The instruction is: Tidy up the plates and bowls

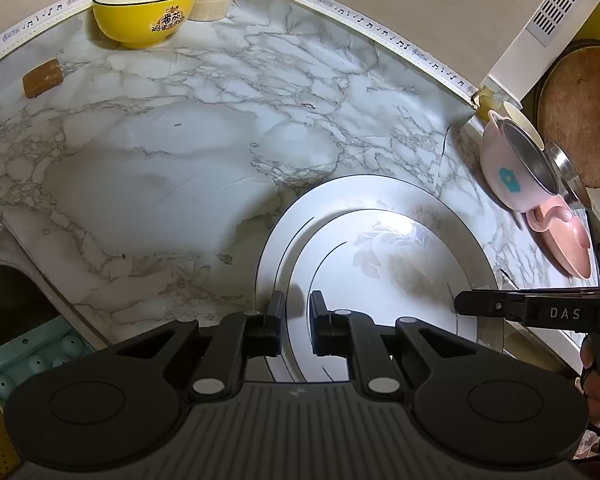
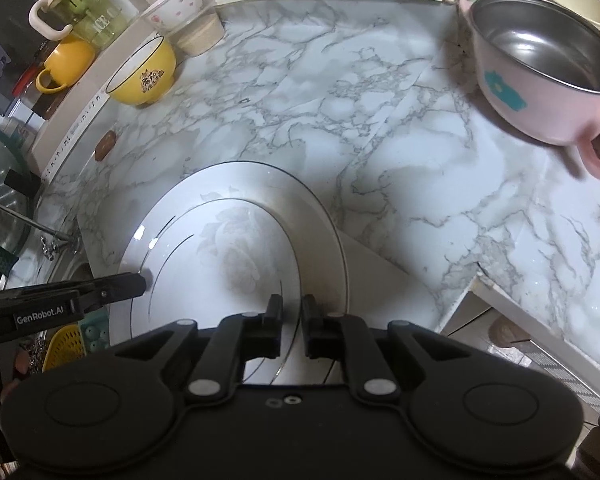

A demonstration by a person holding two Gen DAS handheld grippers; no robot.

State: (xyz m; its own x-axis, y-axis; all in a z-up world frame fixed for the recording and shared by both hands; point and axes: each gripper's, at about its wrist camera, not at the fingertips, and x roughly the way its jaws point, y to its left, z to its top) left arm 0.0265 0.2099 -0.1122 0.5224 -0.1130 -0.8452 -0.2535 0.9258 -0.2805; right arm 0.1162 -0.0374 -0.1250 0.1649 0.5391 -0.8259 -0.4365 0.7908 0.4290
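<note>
Both grippers are clamped on the same white floral plate [image 1: 384, 256]. The left gripper [image 1: 296, 322] has its jaws nearly closed over the near-left rim, and the right gripper [image 2: 291, 326] is pinched the same way on the near-right rim. The plate's near edge sticks out past the front of the marble counter [image 1: 160, 168]. I can't tell whether it is lifted or resting there.

Done so far: little that shows. Nothing is stacked in either view, and dishes are spread over the whole counter.
- The yellow bowl [image 1: 146, 10] sits upright at the far left, against the back edge.
- A white bowl with pink spots [image 2: 176, 4] sits on a clear container just behind it.
- The pink steel-lined bowl with handles [image 2: 540, 68] stands at the far right, with a cream cup [image 2: 572, 0] behind it.
- In the left wrist view a pink lid [image 1: 564, 244] lies just near of that bowl.
- The brown block [image 1: 43, 78] at the left is not a dish, so I'd ignore it.

Left to do, as I read it: set this plate down in a fixed spot, then gather the bowls and group or nest them. The plate needs both grips, so no bowl gets picked up until it is released. I'd call it an early stage with most of the job ahead.
</note>
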